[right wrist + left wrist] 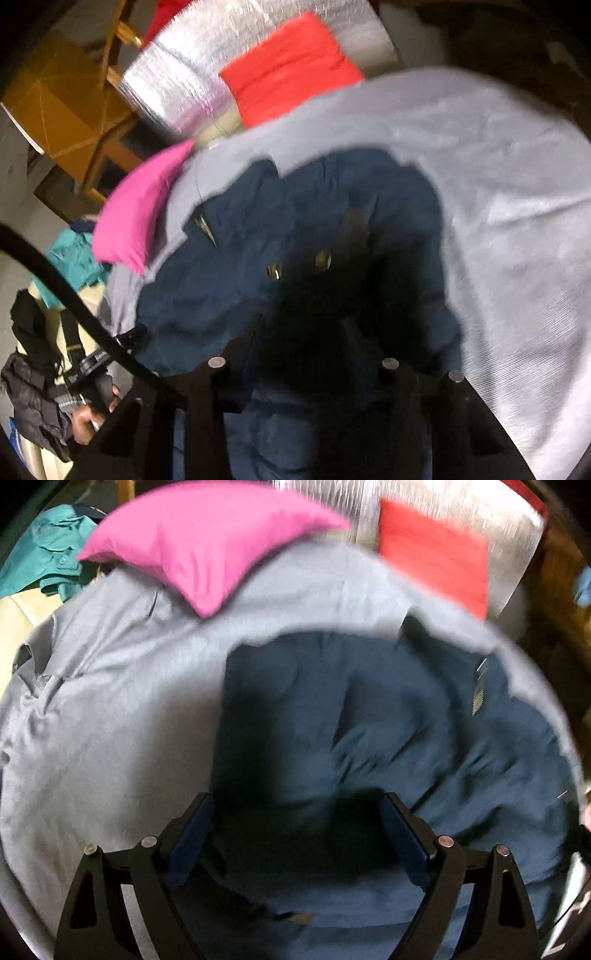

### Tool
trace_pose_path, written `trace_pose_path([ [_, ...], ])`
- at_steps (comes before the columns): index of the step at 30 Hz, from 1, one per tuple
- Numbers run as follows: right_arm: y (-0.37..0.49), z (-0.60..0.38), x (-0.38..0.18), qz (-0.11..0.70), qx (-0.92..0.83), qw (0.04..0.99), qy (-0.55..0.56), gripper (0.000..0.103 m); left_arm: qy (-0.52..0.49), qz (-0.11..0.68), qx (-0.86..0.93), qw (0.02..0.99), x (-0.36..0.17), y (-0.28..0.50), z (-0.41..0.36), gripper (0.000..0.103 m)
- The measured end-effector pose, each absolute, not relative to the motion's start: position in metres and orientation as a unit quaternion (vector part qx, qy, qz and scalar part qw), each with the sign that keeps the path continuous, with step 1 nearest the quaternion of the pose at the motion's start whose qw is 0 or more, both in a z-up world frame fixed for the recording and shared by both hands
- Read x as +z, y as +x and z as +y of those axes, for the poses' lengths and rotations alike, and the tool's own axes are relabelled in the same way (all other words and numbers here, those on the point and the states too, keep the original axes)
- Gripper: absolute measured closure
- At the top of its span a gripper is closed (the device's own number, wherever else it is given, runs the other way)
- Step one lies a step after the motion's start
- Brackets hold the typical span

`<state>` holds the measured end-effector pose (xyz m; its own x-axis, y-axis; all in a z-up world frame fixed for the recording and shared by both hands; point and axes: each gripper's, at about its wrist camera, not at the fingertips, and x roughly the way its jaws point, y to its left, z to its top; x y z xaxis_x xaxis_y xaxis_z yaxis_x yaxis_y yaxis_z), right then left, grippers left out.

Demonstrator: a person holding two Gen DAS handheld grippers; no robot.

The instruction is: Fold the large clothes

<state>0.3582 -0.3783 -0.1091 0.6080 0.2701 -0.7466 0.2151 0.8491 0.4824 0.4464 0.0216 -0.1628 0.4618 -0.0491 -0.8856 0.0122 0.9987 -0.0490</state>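
Navy jacket point(369, 720) lies crumpled on grey bedsheet point(110, 720), pink pillow point(207, 542) and red pillow point(436, 554) beyond. Left gripper point(297, 834) jaws apart above jacket. Right gripper point(303, 332) blurred, jaws' state unclear.

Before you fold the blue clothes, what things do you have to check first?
1. Left gripper open with nothing between its fingers: ok.
2. Right gripper open or shut: cannot tell, since blur and shadow hide its fingers.
3. Navy garment lying flat: not ok, it is bunched and creased.
4. Garment lies on the grey sheet: ok.
5. Pink pillow away from the garment: ok, it lies apart at the far edge.
6. Red pillow away from the garment: ok.
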Motion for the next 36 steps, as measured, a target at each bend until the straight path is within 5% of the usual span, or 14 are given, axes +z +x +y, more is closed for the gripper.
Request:
trace_pose_path([
  [10,0.379,-0.335,-0.092,0.440,0.066,0.864,0.236,0.061,-0.031,0.476,-0.050,0.877,-0.139,0.441,0.019,0.010],
  [16,0.397,-0.294,-0.139,0.511,0.100,0.827,0.214,0.060,0.043,0.504,-0.056,0.861,-0.164,0.442,-0.009,0.010],
  [36,0.380,-0.332,-0.129,0.486,0.095,0.820,0.288,0.057,0.050,0.499,-0.060,0.863,-0.156,0.435,-0.018,0.009],
])
